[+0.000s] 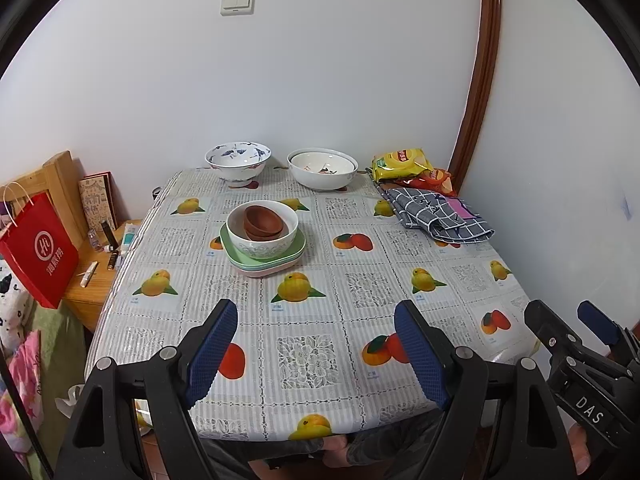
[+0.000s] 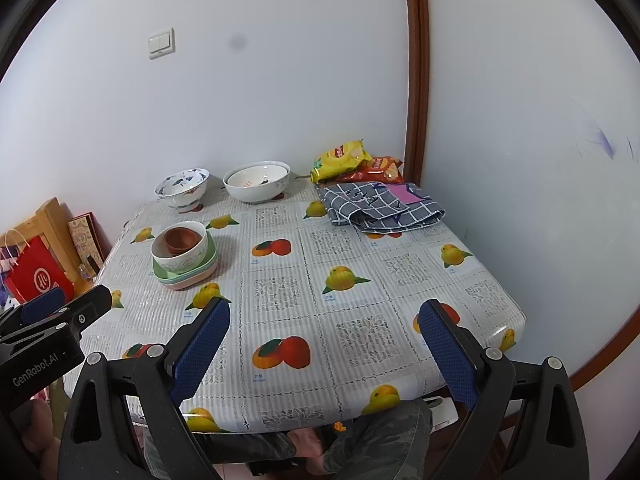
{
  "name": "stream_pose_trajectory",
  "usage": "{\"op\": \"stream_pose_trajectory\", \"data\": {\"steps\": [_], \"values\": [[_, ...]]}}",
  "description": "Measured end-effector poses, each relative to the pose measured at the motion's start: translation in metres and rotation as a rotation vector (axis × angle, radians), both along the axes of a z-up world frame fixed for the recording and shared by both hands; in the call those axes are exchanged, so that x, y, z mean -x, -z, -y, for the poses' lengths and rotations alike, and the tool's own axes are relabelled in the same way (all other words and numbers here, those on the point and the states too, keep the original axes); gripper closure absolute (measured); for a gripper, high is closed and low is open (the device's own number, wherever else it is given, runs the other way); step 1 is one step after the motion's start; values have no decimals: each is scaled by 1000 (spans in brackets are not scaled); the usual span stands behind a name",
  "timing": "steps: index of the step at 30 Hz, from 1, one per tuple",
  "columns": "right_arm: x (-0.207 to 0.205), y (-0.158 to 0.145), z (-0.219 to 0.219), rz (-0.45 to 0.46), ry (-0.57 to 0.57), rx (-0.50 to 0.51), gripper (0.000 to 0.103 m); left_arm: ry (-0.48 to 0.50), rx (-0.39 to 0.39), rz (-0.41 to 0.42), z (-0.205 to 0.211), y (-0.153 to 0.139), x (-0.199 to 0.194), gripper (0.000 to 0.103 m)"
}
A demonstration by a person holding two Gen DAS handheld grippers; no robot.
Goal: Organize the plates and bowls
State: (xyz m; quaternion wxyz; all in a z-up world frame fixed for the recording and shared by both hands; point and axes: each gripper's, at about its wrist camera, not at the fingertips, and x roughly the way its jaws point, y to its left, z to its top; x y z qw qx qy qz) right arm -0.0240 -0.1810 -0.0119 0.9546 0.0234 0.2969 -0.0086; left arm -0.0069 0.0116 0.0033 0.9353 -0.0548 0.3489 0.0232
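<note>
On the fruit-print table [image 1: 360, 272] stands a stack: brown small bowls [image 1: 264, 222] nested in a pale patterned bowl [image 1: 262, 234], which sits on square green and pink plates [image 1: 264, 258]. The right wrist view shows the same stack [image 2: 184, 256] at the left. A blue-and-white footed bowl [image 1: 238, 162] and a large white bowl [image 1: 322, 168] stand at the far edge by the wall. My left gripper [image 1: 320, 350] hangs open over the near edge, nothing between its blue pads. My right gripper [image 2: 324, 354] is open too, and empty.
Snack bags [image 1: 404, 166] and a folded grey checked cloth [image 1: 436, 216] lie at the far right corner. Left of the table are a red paper bag [image 1: 38, 248] and a wooden side table [image 1: 90, 280] with small items. A person's legs [image 2: 360, 436] show under the near edge.
</note>
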Motion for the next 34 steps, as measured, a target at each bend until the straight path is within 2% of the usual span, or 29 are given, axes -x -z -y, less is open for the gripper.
{"op": "stream_pose_trajectory", "data": {"steps": [34], "values": [[-6,2,-4,3,-1,-10,8,14,-4,-9,-4,5,-8,23]]}}
